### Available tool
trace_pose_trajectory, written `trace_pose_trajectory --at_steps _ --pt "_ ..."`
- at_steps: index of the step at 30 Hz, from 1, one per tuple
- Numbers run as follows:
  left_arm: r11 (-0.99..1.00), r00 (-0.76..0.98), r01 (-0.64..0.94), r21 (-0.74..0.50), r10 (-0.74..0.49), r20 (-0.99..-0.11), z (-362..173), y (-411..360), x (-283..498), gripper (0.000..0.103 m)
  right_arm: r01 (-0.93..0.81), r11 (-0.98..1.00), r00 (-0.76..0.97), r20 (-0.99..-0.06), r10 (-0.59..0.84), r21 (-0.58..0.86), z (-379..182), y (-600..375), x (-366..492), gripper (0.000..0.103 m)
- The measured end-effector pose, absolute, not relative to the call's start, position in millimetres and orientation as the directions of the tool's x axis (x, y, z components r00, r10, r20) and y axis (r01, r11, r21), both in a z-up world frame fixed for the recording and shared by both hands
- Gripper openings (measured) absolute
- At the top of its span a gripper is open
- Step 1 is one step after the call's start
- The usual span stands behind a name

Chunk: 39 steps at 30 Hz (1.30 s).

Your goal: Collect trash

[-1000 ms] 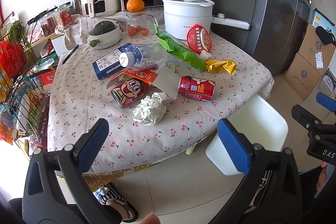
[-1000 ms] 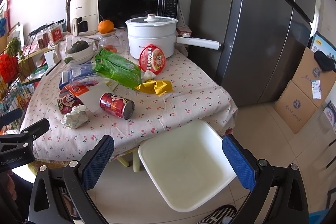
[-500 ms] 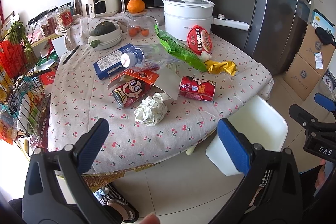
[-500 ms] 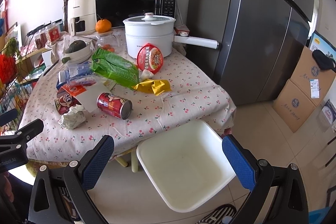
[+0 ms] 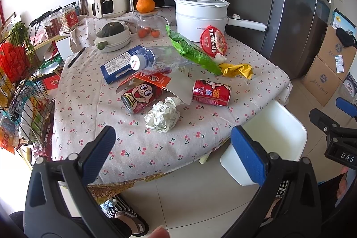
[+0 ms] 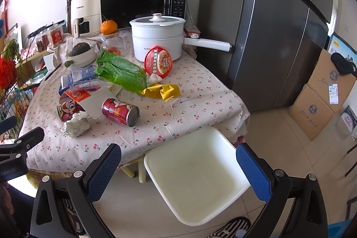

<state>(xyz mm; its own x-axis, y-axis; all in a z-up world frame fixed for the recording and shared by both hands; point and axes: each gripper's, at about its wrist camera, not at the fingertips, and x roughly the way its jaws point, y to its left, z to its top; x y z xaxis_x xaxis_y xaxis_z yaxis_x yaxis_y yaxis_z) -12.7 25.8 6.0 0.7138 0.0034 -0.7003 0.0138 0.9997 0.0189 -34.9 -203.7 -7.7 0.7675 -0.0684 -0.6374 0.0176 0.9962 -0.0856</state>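
left hand-held gripper agape, right hand-held gripper agape

A home kitchen or dining corner. A steel-grey refrigerator stands at the table's far right corner, and a microwave under a floral cloth and a cream air fryer sit along the far edge. The table wears a cherry-print cloth and carries a white electric pot. Cardboard boxes are stacked on the tiled floor.

Crumpled paper nr table front edge; cans just behind, L & R. Pot at back edge. Bin on floor below front-R corner.
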Motion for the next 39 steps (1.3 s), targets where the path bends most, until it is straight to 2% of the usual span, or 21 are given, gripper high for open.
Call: trace_pose_trajectory --at_steps 12,16,21,26,29,36,39 --pt "0.999 0.701 0.049 0.003 -0.033 -0.713 12.4 43.4 3.0 0.103 0.021 0.99 0.786 -0.61 -0.101 -0.137 8.2 -199.9 -31.0 0.103" --pt "0.992 0.653 0.121 -0.04 -0.11 -0.749 19.4 53.2 24.9 0.103 -0.033 0.991 0.768 -0.638 -0.056 -0.127 19.3 -195.4 -17.8 0.103" --pt "0.979 0.618 0.206 0.013 -0.119 -0.777 24.8 59.7 63.5 0.103 -0.145 0.981 0.723 -0.691 0.016 -0.129 26.5 -177.3 10.4 0.103" --pt "0.956 0.563 0.288 -0.053 -0.214 -0.798 18.2 70.0 109.5 0.103 -0.281 0.957 0.653 -0.746 0.131 -0.078 16.3 -159.6 48.1 0.103" --pt "0.944 0.531 0.33 0.009 -0.178 -0.828 13.0 67.3 137.9 0.103 -0.332 0.943 0.591 -0.779 0.211 0.004 -1.3 -155.0 65.2 0.103" --pt "0.889 0.404 0.445 0.105 -0.095 -0.91 -3.5 40.2 204.9 0.101 -0.327 0.945 0.492 -0.851 0.185 0.017 -35.0 -154.2 95.5 0.103" --pt "0.858 0.311 0.5 0.115 -0.054 -0.949 -22.0 22.9 229.4 0.091 -0.324 0.946 0.475 -0.863 0.174 0.012 -41.4 -154.7 108.3 0.103"
